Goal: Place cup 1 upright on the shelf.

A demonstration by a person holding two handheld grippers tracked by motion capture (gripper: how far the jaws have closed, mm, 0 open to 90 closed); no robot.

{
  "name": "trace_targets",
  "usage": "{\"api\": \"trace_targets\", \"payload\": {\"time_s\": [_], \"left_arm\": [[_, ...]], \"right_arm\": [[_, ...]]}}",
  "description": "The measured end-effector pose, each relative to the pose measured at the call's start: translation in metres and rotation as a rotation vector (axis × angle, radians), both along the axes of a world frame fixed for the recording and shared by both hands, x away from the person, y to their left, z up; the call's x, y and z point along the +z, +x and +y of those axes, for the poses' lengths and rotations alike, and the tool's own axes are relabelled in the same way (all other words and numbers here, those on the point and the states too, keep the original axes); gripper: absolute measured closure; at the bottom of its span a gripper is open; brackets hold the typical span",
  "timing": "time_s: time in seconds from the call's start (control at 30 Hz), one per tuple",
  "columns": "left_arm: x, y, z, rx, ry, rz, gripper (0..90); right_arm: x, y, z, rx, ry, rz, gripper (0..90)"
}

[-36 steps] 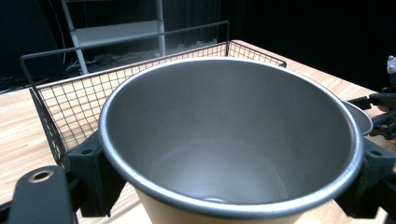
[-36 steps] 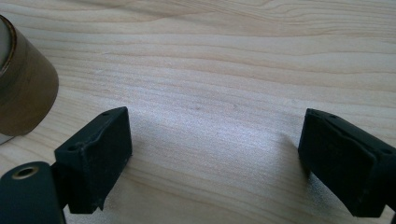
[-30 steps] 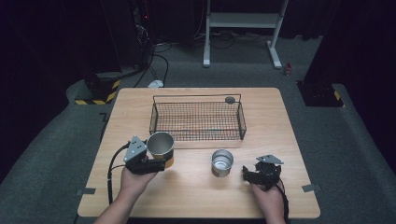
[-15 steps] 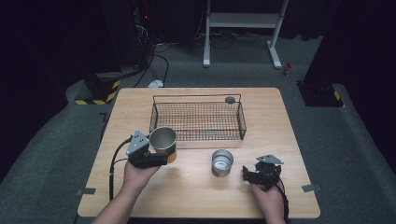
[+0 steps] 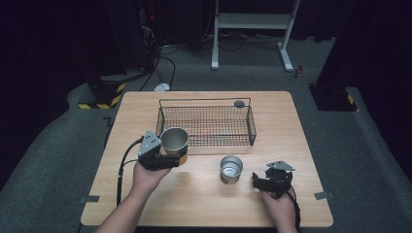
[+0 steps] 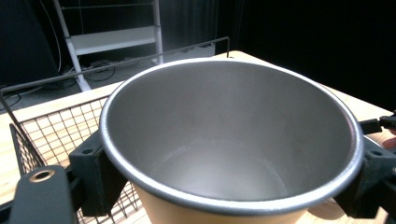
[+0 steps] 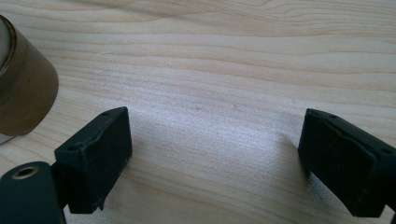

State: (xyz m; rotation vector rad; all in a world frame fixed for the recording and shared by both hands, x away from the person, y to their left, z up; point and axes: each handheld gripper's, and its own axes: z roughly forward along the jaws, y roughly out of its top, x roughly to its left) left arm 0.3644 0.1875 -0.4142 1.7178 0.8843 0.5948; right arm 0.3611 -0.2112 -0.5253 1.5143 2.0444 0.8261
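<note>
High view: the left claw point(image 5: 167, 160) is clamped on a metal cup point(image 5: 174, 141), held just near the wire basket point(image 5: 204, 127); a second cup point(image 5: 231, 168) stands on the table point(image 5: 204, 204).
Left gripper view: the cup point(image 6: 231, 140) is pinched at opposite walls; the basket rim could be struck, judged likely if carried low.
Right gripper view: the right claw point(image 7: 212, 163) is spread wide, nothing held.

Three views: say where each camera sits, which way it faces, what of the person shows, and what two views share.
High view: above the person's side, looking forward and down on the table; both forearms, left gripper, right gripper.
Left gripper view: on that gripper, looking into the clamped cup, basket behind.
Right gripper view: faces bare table between open jaws.
Shared: the cup and basket appear in both the high and left gripper views.
</note>
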Motion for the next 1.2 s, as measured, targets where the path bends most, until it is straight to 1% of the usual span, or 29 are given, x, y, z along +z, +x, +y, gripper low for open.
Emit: {"api": "trace_targets", "payload": {"time_s": [0.17, 0.23, 0.27, 0.5, 0.57, 0.63, 0.73, 0.93, 1.03, 1.07, 1.1, 1.13, 1.2], "left_arm": [[0.004, 0.005, -0.003, 0.000, 0.003, 0.023, 14.1], [0.006, 0.007, -0.003, -0.009, -0.009, 0.039, 14.1], [0.006, 0.008, -0.003, -0.010, -0.007, 0.043, 14.1], [0.011, 0.011, -0.003, -0.022, -0.015, 0.043, 14.1], [0.012, 0.011, -0.002, -0.015, -0.016, 0.043, 14.1], [0.012, 0.014, 0.000, -0.010, -0.031, 0.049, 14.1], [0.013, 0.015, 0.001, -0.009, -0.031, 0.051, 14.1], [0.014, 0.020, 0.002, -0.004, -0.043, 0.042, 14.1], [0.015, 0.021, 0.003, -0.002, -0.040, 0.044, 14.1], [0.016, 0.022, 0.003, -0.002, -0.031, 0.038, 14.2], [0.016, 0.022, 0.003, -0.002, -0.031, 0.038, 14.1], [0.018, 0.024, 0.002, -0.001, -0.023, 0.027, 14.1], [0.019, 0.025, 0.001, 0.000, -0.024, 0.024, 14.1]], "right_arm": [[0.000, 0.000, 0.000, 0.001, 0.000, 0.000, 9.6], [0.000, 0.000, 0.000, 0.001, 0.000, -0.001, 9.7], [0.000, 0.000, 0.000, 0.001, 0.000, -0.001, 9.7], [0.000, 0.000, 0.000, 0.003, -0.001, -0.002, 9.7], [0.000, 0.000, 0.000, 0.003, -0.001, -0.002, 9.7], [0.000, 0.000, 0.000, 0.004, -0.002, -0.002, 9.8], [0.000, 0.000, 0.000, 0.001, 0.000, -0.001, 9.7], [0.000, 0.000, 0.000, 0.003, -0.001, -0.002, 9.8], [0.000, 0.000, 0.000, 0.002, -0.001, -0.002, 9.8], [0.000, 0.000, 0.000, 0.003, -0.001, -0.002, 9.8], [0.000, 0.000, 0.000, 0.003, -0.001, -0.002, 9.8], [0.000, 0.000, 0.000, 0.003, -0.001, -0.002, 9.8], [0.000, 0.000, 0.000, 0.003, -0.001, -0.002, 9.8]]}}
